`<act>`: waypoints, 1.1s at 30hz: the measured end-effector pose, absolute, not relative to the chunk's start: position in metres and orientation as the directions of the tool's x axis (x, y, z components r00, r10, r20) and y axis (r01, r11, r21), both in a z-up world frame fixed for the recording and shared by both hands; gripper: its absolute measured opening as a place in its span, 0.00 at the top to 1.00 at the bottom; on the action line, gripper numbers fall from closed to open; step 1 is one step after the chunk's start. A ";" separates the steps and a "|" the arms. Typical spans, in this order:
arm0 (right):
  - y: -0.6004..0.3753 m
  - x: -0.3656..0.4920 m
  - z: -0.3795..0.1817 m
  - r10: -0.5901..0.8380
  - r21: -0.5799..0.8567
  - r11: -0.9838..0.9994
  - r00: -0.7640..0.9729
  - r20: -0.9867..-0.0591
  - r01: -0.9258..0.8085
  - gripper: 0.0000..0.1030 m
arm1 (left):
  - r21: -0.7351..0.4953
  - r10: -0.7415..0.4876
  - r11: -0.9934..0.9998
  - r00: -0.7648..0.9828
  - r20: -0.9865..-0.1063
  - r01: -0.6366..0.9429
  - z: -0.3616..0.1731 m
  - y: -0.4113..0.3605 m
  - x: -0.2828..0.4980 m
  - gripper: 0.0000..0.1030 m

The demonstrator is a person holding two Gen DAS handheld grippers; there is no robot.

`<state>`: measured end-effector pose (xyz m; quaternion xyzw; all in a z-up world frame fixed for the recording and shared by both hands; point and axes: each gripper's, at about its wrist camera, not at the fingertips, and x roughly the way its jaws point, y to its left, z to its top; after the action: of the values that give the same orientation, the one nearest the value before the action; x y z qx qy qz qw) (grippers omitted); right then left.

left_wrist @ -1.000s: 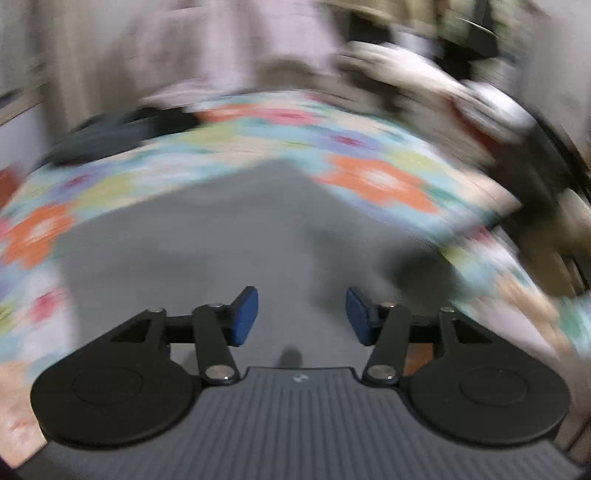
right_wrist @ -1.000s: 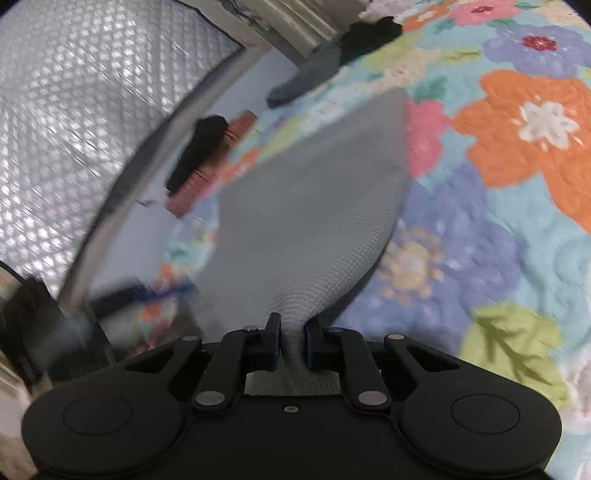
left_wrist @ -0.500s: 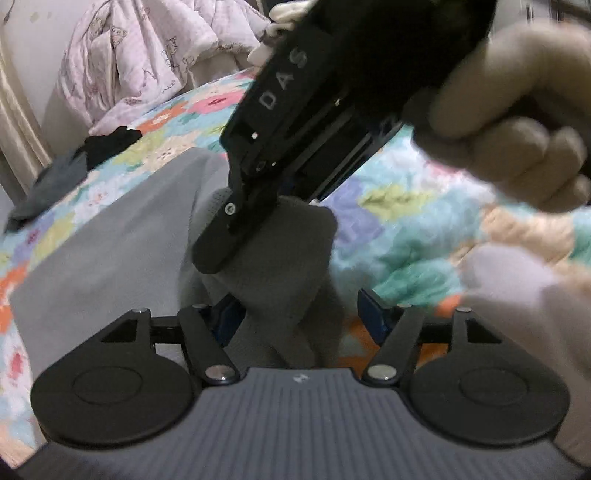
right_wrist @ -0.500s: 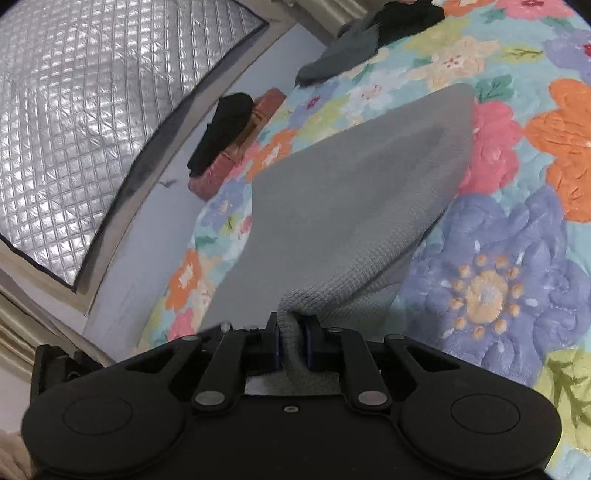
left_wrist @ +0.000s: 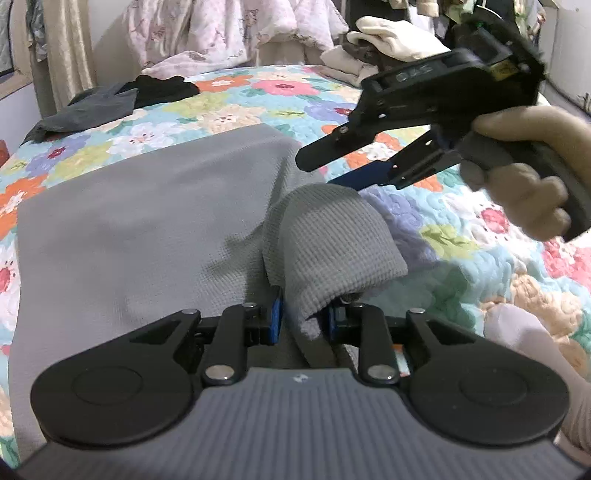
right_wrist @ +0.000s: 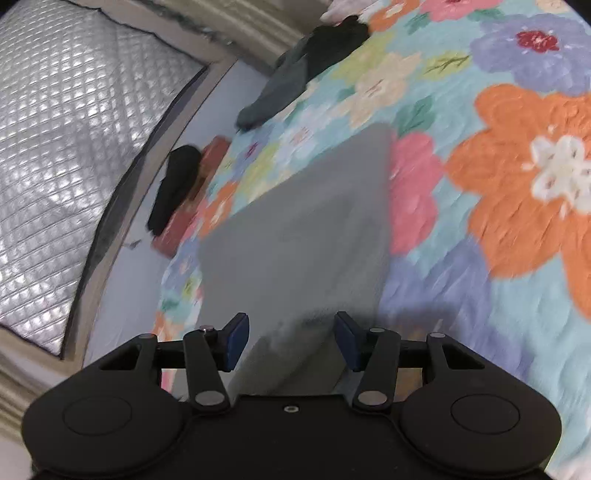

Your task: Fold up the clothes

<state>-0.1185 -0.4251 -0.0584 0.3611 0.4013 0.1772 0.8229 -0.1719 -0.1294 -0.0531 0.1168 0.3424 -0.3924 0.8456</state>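
A grey knit garment [left_wrist: 147, 221] lies spread on a floral quilt [left_wrist: 258, 96]. One corner of it is bunched into a raised fold [left_wrist: 328, 240]. My left gripper [left_wrist: 303, 323] has that fold between its blue pads; its jaws are closing and the cloth fills the gap. A hand [left_wrist: 524, 177] holds my right gripper [left_wrist: 317, 171] just above and right of the fold. In the right wrist view the right gripper [right_wrist: 291, 339] has its jaws opening, pads well apart, and the grey garment [right_wrist: 303, 229] lies loose below them.
Dark grey and black clothes [left_wrist: 110, 103] lie at the quilt's far left corner. A pink-white blanket [left_wrist: 221, 33] and a pile of pale clothes [left_wrist: 388, 48] are at the far end. A silver quilted panel [right_wrist: 74, 129] lines the wall beside the bed.
The right gripper has let go of the grey cloth and drawn back to the right. The left gripper's pads have narrowed around the fold that the right one held.
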 end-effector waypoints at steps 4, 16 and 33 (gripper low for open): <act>-0.426 -0.114 -0.083 0.505 0.725 0.683 0.659 -0.557 0.089 0.44 | -0.091 -0.583 0.686 0.470 -0.663 0.722 -0.052 -0.121 -0.164 0.70; -0.430 -0.083 -0.083 0.461 0.709 0.703 0.716 -0.524 0.066 0.45 | -0.065 -0.594 0.670 0.482 -0.644 0.740 -0.049 -0.132 -0.169 0.55; -0.340 -0.036 0.021 0.590 0.517 0.783 0.678 -0.439 -0.346 0.93 | -0.037 -0.516 0.818 0.702 -0.491 0.574 0.001 -0.087 -0.202 0.88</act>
<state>-0.0358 -0.3396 0.0207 0.2000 0.3040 0.2618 0.8939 -0.2023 -0.0868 0.0008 0.0595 0.2474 -0.2960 0.9207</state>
